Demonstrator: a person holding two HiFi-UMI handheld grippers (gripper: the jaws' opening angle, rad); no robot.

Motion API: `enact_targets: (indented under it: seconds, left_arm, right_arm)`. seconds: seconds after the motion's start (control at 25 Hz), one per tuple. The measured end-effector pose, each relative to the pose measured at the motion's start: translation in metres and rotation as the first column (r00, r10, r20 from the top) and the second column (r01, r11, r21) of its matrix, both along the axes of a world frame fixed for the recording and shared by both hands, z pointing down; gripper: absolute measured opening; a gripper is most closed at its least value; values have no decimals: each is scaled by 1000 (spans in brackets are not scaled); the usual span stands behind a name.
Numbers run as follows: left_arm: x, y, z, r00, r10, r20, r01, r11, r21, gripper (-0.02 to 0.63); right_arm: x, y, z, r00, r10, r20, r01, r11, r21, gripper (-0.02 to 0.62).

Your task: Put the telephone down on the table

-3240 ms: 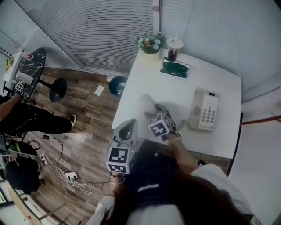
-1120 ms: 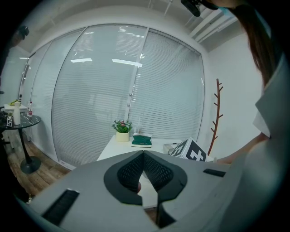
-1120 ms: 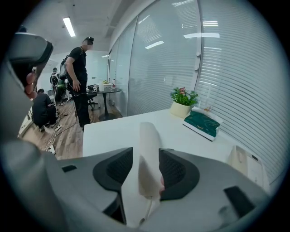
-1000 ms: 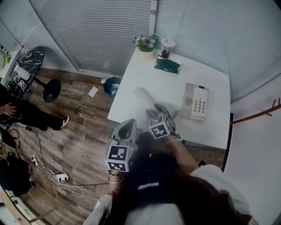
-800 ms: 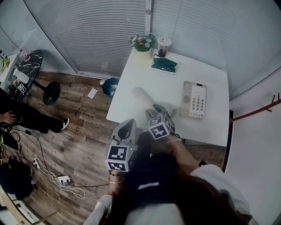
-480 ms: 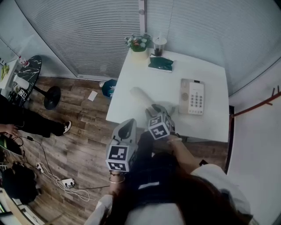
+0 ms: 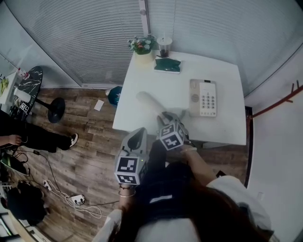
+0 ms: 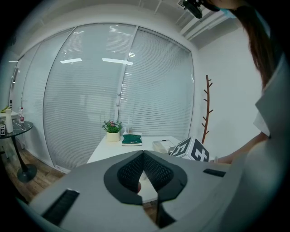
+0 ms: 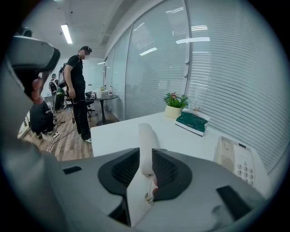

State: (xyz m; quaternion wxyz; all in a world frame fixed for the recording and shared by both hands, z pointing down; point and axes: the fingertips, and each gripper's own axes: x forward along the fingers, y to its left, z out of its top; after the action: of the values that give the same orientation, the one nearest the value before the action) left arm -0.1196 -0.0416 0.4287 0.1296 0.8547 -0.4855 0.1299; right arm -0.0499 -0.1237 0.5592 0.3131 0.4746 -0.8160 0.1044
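1. Facing you, two glass walls hung with closed white blinds [image 7: 94, 42] meet at a pale post [image 7: 143, 12] behind the white tabletop [image 7: 227, 127].
2. Left of it you have a wood-plank floor [image 7: 90, 142], with a corded white power strip [image 7: 77, 199] lying near you.
3. At your far left stands a round dark side table [image 7: 29, 85] on a black disc base [image 7: 56, 109].
4. On your right is a plain white wall [image 7: 279, 156], with a reddish-brown coat stand [image 8: 207, 108] beside it.
5. Strip lights [image 9: 66, 34] glow on the ceiling.

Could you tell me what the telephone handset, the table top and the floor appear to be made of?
The handset looks like smooth off-white moulded plastic, with a soft sheen. The table top is matt white, probably laminate or painted board. The floor shows brown grained planks: wood or wood-look laminate.
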Motion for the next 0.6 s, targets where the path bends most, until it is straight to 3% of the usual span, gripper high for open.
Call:
enact_targets:
  seconds: [0.56,0.6]
  left_arm:
    - [24,19,-7,998,65,24,-65,998,12,0]
    - [27,19,-7,997,73,27,-73,997,13,0]
  right_arm:
    - [17,17,-17,999,34,14,-34,998,59,31]
    - [19,18,-20,999,40,17,-41,997,66,5]
